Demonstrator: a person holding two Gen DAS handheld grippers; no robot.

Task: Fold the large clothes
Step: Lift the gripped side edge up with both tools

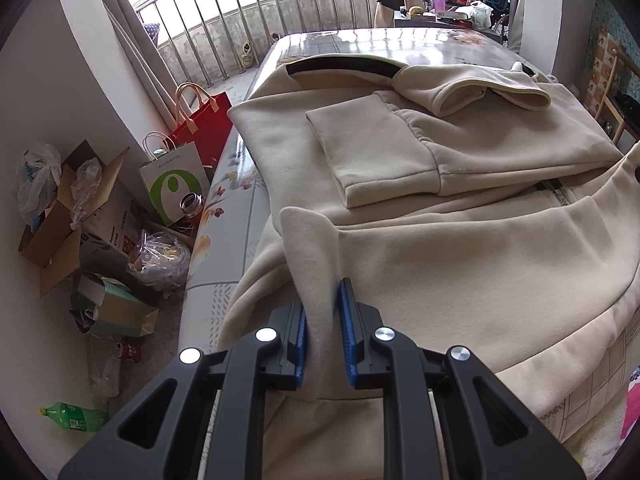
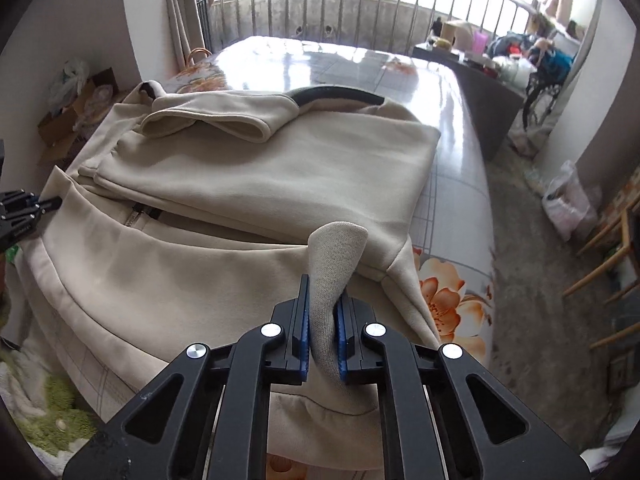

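Both grippers clamped on cloth: left gripper (image 1: 322, 328) pinches a raised fold of the beige hoodie (image 1: 460, 264) between its blue pads (image 1: 347, 332), right gripper (image 2: 323, 328) pinches another peaked corner of the same hoodie (image 2: 248, 184), fabric standing up past the fingertips in each view. Hoodie lies spread on the glossy floral table (image 2: 360, 68), near edge draped over the table's front, partly folded: body doubled over, one sleeve laid across the chest with its cuff (image 1: 376, 148) flat, a second cuff (image 2: 224, 126) open near the dark-lined collar (image 2: 340, 94), zipper (image 1: 554, 192) showing in the gap between layers. Left wrist view alone shows floor clutter left of the table: red tote bag (image 1: 204, 124), white paper bag with green logo (image 1: 172, 184), cardboard box (image 1: 68, 216), green bottle (image 1: 72, 416). Right wrist view alone shows the left gripper's black tip (image 2: 24, 210) at the hoodie's left edge, a white plastic bag (image 2: 568, 200) on the floor right, and wooden chair legs (image 2: 608, 264).
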